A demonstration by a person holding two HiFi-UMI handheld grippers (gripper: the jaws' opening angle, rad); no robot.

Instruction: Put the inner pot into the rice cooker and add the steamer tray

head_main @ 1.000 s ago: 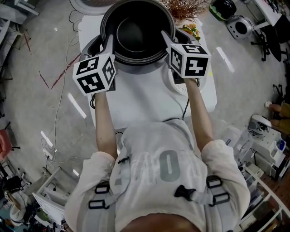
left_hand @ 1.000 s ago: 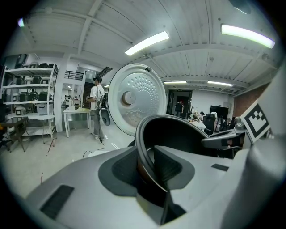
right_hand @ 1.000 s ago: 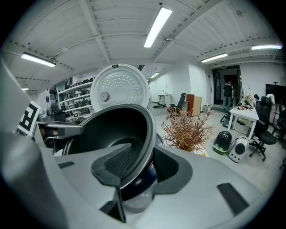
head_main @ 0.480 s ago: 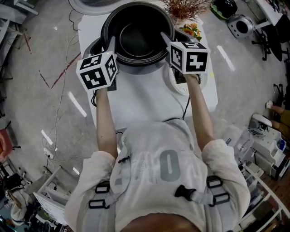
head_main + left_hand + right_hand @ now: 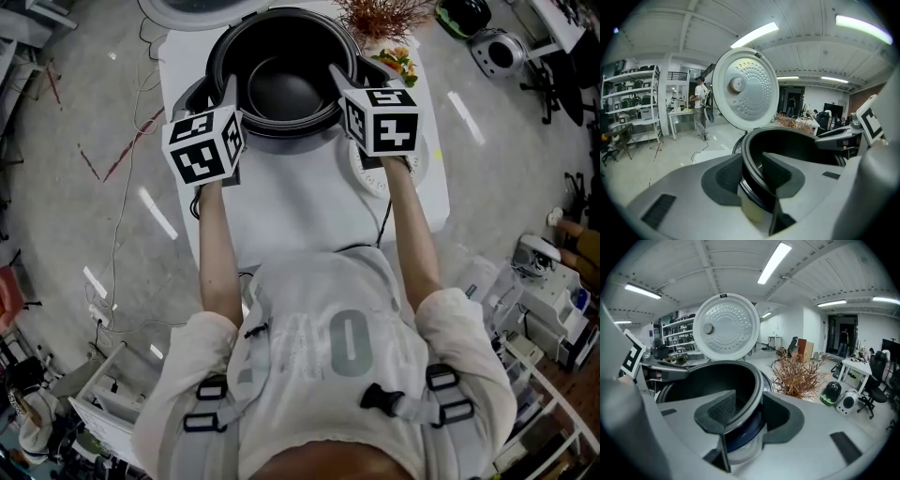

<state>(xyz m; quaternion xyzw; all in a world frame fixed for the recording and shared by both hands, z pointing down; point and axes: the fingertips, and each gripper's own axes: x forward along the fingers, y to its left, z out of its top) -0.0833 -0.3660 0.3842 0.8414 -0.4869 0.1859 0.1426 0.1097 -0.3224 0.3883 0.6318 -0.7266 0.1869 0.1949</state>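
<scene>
Left gripper (image 5: 228, 92) jaws are pinching the inner pot (image 5: 286, 89) rim — right gripper (image 5: 339, 77) jaws have just been opening, rim sitting loose between them.

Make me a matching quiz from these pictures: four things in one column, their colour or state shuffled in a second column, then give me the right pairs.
Column one:
1. inner pot
2. rice cooker lid
3. dried plant
4. table

Column two:
A. reddish-brown
B. standing open
C. white, flat, beneath everything else
D. black

Pairs: 1-D, 2-B, 3-A, 4-C
</scene>
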